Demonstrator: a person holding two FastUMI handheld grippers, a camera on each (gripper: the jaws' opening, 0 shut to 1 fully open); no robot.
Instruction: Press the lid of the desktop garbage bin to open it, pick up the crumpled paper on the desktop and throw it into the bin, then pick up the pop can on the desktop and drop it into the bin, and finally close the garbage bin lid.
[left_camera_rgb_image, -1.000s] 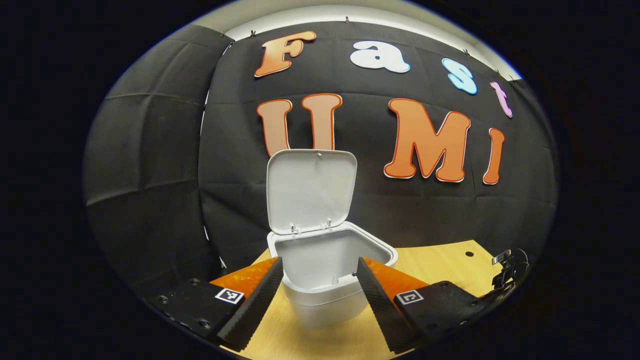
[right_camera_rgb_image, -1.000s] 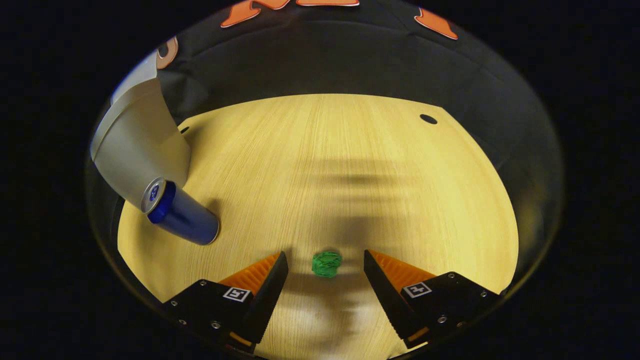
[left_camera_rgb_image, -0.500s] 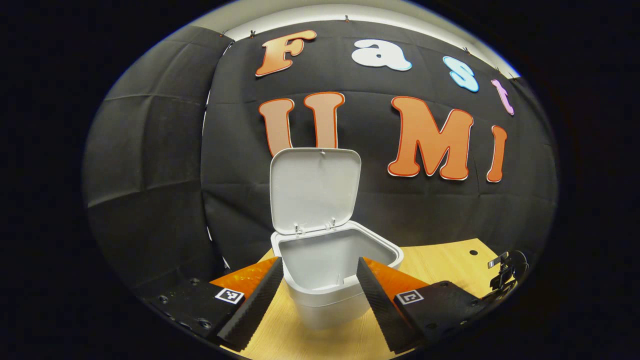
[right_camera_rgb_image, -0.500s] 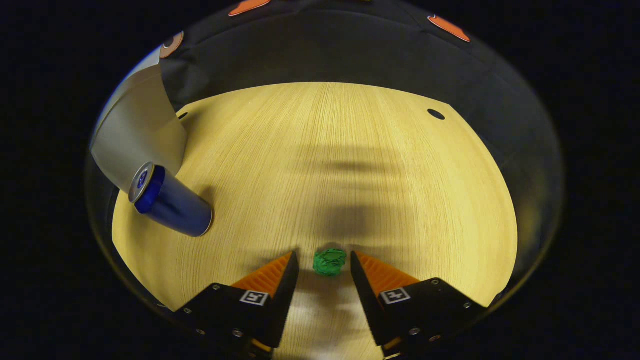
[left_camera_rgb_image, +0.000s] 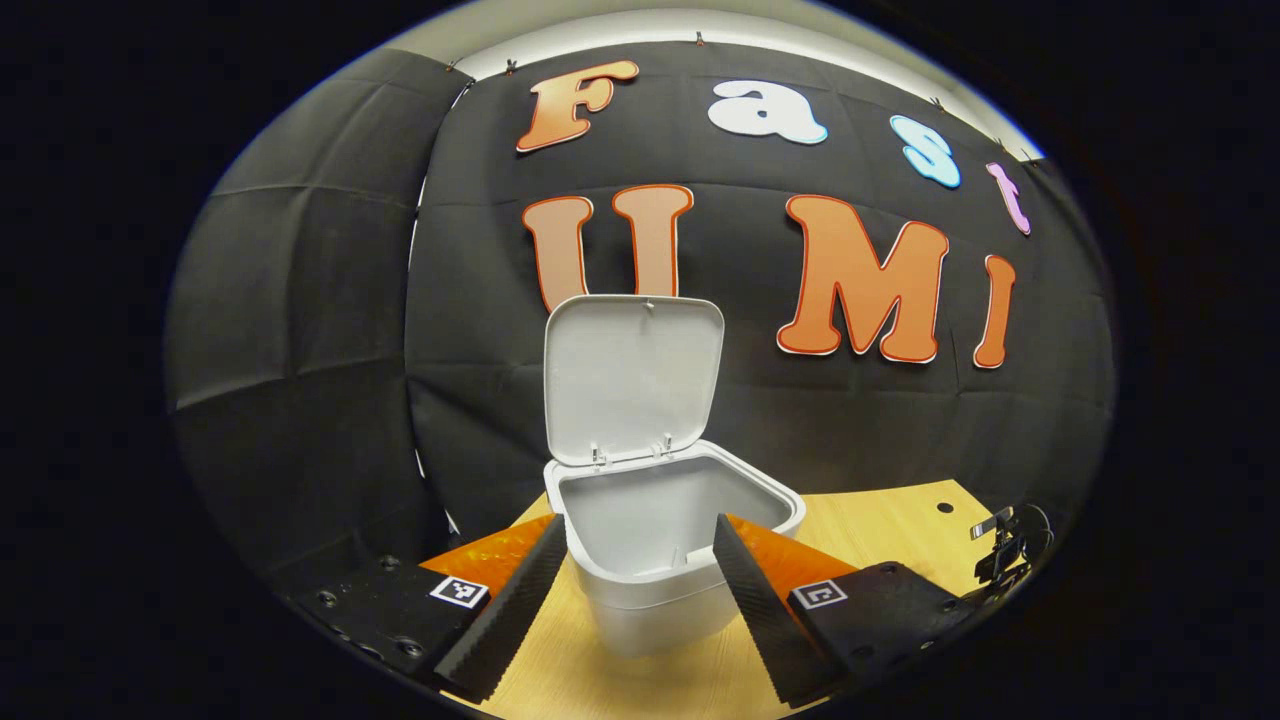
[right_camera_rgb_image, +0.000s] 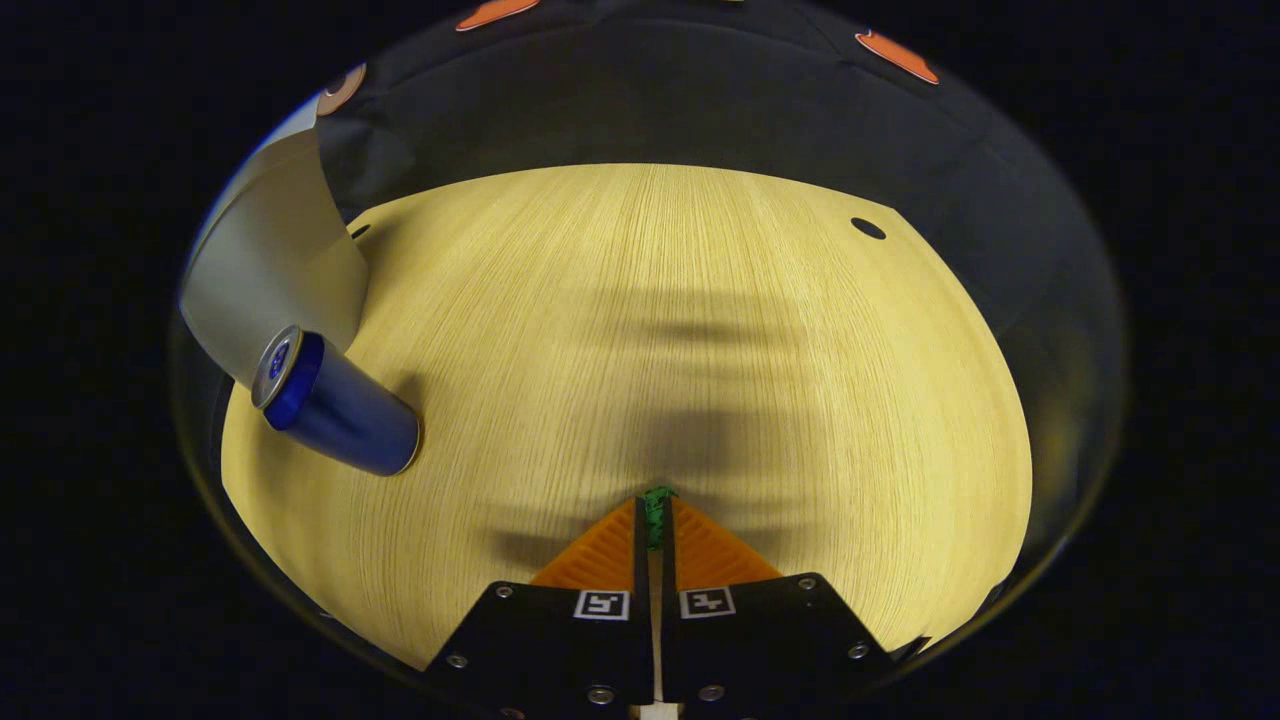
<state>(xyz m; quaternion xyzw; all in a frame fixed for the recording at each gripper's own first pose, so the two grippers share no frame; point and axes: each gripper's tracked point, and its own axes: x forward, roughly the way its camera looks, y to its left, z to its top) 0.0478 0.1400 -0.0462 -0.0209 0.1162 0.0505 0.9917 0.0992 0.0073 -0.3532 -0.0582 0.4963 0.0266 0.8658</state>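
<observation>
Left gripper view, going left to right. Left gripper (left_camera_rgb_image: 640, 560) at 6 o'clock, fingers spread wide, holding nothing. Between and just beyond the fingers stands the white bin (left_camera_rgb_image: 672, 560) on the wooden table (left_camera_rgb_image: 880, 520). Its lid (left_camera_rgb_image: 633, 378) is up, roughly upright, hinged at the far rim, toward 12 o'clock from the bin's mouth. What can be seen of the bin's inside looks bare; the bottom is out of sight. At about 4 o'clock, at the table's edge, a small dark clamp-like fitting (left_camera_rgb_image: 1005, 545); cannot tell what it is.

Right gripper view, left to right. At 9 o'clock the bin's outer wall (right_camera_rgb_image: 265, 270), curving along the edge. Just beside it, toward 8 o'clock, the blue can (right_camera_rgb_image: 335, 405), standing on the table and well apart from the gripper; whether can and bin touch, cannot tell. Table surface (right_camera_rgb_image: 700, 320) across the middle, with a small dark hole (right_camera_rgb_image: 867, 228) near its far corner at 1 o'clock. Right gripper (right_camera_rgb_image: 655, 515) at 6 o'clock, fingers drawn nearly together and clenched on the green crumpled paper (right_camera_rgb_image: 656, 505), squeezed to a thin strip between the tips, low over the table.
</observation>
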